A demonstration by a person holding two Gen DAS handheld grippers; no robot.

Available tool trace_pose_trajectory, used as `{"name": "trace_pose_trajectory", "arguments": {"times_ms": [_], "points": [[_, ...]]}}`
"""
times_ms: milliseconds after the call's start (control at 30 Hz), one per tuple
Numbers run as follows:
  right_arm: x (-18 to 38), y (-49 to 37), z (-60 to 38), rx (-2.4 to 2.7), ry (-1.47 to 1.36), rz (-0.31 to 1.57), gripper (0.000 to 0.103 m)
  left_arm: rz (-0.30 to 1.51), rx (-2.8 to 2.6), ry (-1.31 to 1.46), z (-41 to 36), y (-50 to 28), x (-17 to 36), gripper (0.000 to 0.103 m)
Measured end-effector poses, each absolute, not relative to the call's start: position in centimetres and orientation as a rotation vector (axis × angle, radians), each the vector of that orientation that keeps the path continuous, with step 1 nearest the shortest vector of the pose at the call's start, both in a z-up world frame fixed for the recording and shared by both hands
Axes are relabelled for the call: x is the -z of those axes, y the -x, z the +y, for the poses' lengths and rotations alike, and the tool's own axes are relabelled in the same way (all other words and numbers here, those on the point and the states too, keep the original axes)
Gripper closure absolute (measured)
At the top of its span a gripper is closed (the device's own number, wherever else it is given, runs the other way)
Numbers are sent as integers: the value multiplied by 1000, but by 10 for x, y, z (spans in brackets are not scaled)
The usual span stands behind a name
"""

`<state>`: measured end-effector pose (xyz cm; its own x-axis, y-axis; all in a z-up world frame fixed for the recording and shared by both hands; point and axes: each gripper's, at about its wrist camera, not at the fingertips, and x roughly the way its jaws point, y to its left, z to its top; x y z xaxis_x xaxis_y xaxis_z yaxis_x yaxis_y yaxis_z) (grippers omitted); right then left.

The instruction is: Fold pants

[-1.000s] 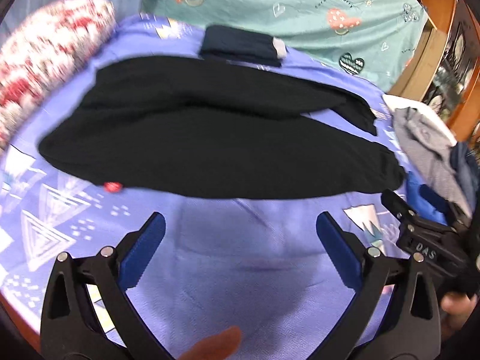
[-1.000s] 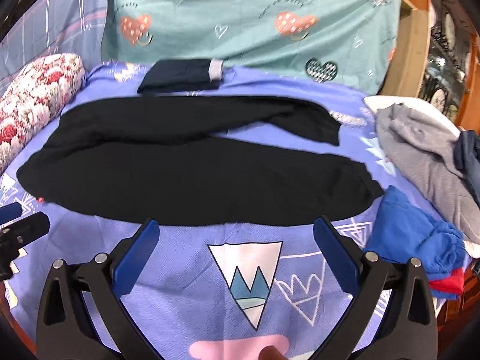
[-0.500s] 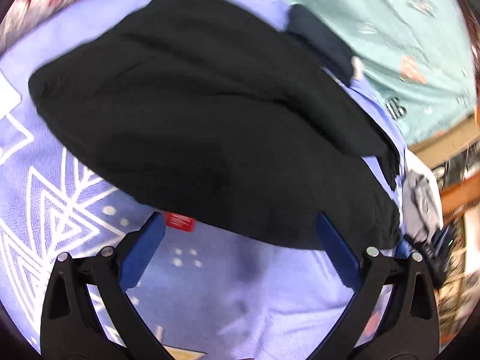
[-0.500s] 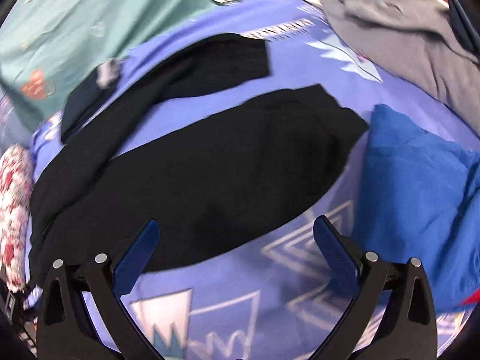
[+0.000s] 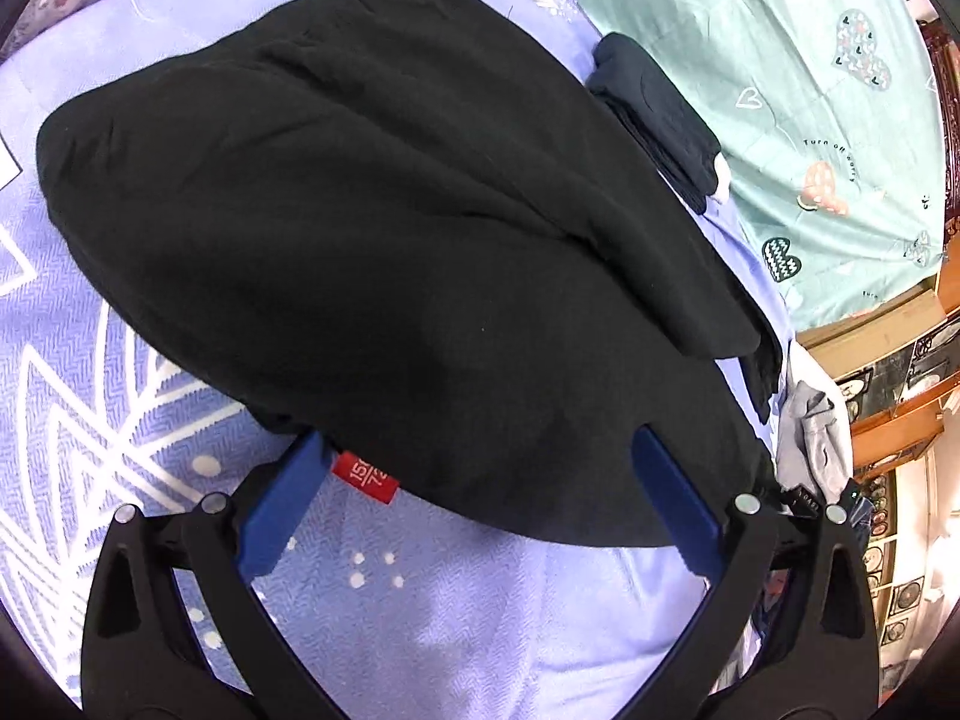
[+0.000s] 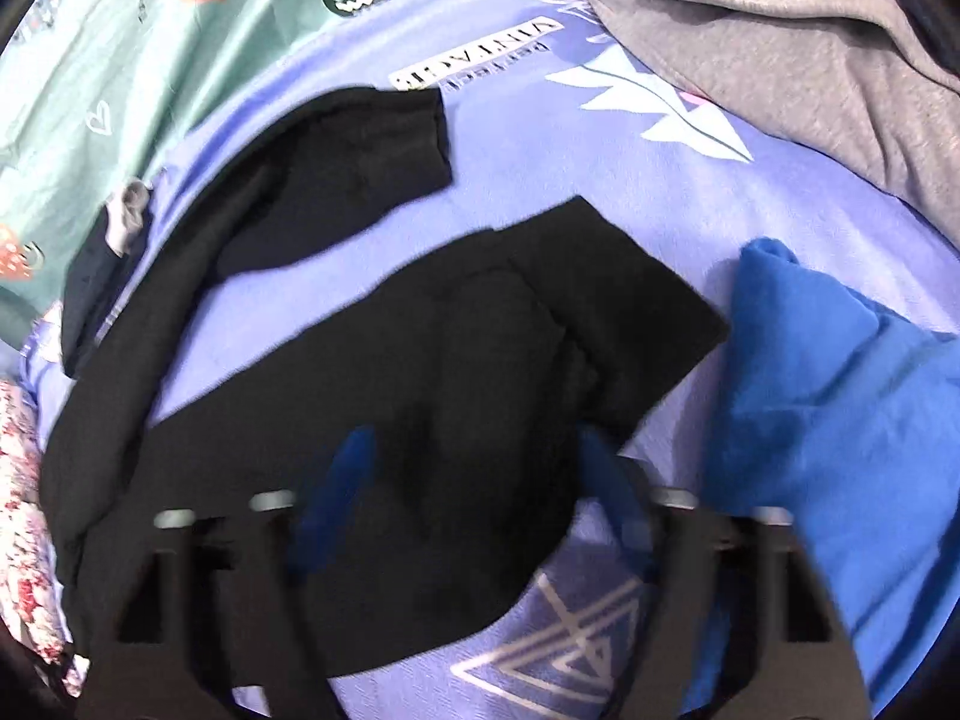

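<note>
Black pants (image 5: 372, 228) lie spread flat on a purple patterned bedspread (image 5: 456, 618). In the left wrist view my left gripper (image 5: 480, 450) is open at the near edge of the waist end, its blue fingers either side of the fabric, with a red size tag (image 5: 366, 476) beside the left finger. In the right wrist view the two leg ends (image 6: 516, 312) lie apart. My right gripper (image 6: 474, 456) is blurred, partly open, with its fingers over the nearer leg's hem.
A folded dark navy garment (image 5: 660, 114) lies beyond the pants against a teal heart-print sheet (image 5: 780, 60). A blue garment (image 6: 828, 420) and a grey one (image 6: 780, 42) lie right of the leg ends. A floral pillow (image 6: 24, 516) is at the left.
Both grippers have dropped and moved forward onto the pants, the left to the waist edge, the right to the nearer leg hem. The right jaws have narrowed.
</note>
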<state>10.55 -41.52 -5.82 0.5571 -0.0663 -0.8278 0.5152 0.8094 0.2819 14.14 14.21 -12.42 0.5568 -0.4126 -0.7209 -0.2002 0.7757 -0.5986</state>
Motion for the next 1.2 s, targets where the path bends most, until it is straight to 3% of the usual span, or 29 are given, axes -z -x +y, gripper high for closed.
{"name": "trace_pose_trajectory", "arguments": {"times_ms": [33,67,100,333,567,600,633,700,733,1200], "points": [[58,-105,-420,358,-556,920,76,985,127,716,144,-140,125,2],[56,-103,-422,349,-567,914,90,982,116,736,145,-140,125,2],[54,-101,-425,345,-573,905,97,984,109,749,147,-139,125,2],[-7,-55,-434,361,-478,757,100,1027,84,734,155,-141,119,2],[-3,-20,-442,455,-414,795,103,1008,15,627,168,-137,101,2],[4,-20,-443,414,-444,829,100,1007,3,618,172,-137,101,2],[8,-20,-443,391,-459,838,91,1008,-8,606,175,-137,100,2],[10,-16,-437,355,-484,822,24,1009,-40,580,185,-137,96,2],[8,-12,-433,356,-502,790,17,1005,-55,575,191,-135,95,2],[21,-35,-382,159,-547,851,14,1042,-134,801,256,-149,126,2]]}}
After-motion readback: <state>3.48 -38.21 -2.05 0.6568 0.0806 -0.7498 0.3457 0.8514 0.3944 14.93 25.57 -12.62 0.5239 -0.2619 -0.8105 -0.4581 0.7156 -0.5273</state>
